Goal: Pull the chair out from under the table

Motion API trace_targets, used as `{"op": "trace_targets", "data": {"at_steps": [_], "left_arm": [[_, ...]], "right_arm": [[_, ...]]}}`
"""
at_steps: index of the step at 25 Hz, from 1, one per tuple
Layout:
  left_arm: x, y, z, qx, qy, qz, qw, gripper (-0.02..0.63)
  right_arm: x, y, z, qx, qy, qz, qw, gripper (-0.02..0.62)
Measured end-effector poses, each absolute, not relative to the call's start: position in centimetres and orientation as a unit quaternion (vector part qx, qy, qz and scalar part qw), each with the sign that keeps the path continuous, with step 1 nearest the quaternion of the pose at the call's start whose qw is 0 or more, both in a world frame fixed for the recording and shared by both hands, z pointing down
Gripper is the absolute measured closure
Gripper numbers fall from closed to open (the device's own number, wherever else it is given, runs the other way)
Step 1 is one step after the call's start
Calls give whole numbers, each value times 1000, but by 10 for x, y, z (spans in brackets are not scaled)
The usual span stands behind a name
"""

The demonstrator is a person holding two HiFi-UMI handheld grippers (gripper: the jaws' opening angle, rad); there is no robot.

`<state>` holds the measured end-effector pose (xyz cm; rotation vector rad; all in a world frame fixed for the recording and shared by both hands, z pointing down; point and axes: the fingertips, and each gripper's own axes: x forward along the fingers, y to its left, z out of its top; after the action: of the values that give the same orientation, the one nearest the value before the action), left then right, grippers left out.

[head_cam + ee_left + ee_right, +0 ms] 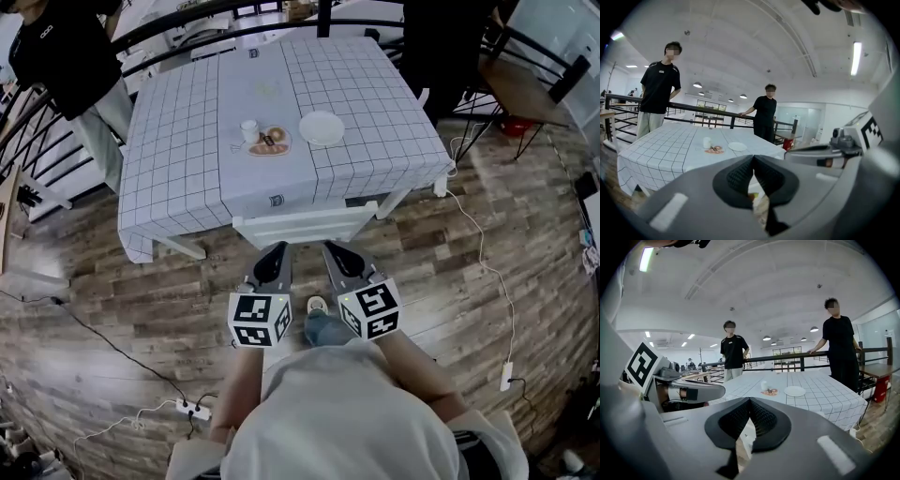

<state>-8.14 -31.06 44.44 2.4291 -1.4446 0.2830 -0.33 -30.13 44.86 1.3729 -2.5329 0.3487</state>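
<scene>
A white chair (pixel 305 226) stands pushed in under the near edge of a table covered with a checked cloth (pixel 178 159); only its top rail and part of the seat show. My left gripper (pixel 278 247) and right gripper (pixel 331 248) hang side by side just short of that rail, not touching it. Both are shut with nothing between the pads. In the left gripper view the left gripper's (pixel 753 157) closed jaws point at the table (pixel 661 150). The right gripper (pixel 750 399) faces the same table (pixel 825 397) in its own view.
On the table stand a white cup (pixel 249 129), a small dish of food (pixel 269 142) and a white plate (pixel 322 127). Two people in black stand by the railing behind the table. A power strip (pixel 192 409) and cables lie on the wood floor.
</scene>
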Motion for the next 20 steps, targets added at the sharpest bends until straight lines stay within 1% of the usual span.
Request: {"op": "trace_targets", "data": {"at_steps": [6, 8, 14, 15, 18, 20], "left_arm": [[-75, -342, 457, 845, -499, 128, 147, 595], [-72, -350, 463, 844, -497, 140, 148, 595], [-70, -364, 485, 841, -487, 178, 152, 591], [-68, -366, 489, 843, -480, 188, 150, 581], [-65, -371, 499, 851, -455, 222, 144, 519], [-64, -375, 505, 855, -436, 246, 134, 492]], "right_arm": [[2, -336, 461, 450, -872, 113, 153, 598], [4, -344, 467, 441, -875, 115, 164, 574], [5, -361, 486, 404, -885, 113, 203, 556], [5, -363, 490, 395, -886, 113, 213, 548], [5, -372, 500, 369, -890, 109, 243, 522], [5, -377, 506, 351, -892, 107, 265, 507]]}}
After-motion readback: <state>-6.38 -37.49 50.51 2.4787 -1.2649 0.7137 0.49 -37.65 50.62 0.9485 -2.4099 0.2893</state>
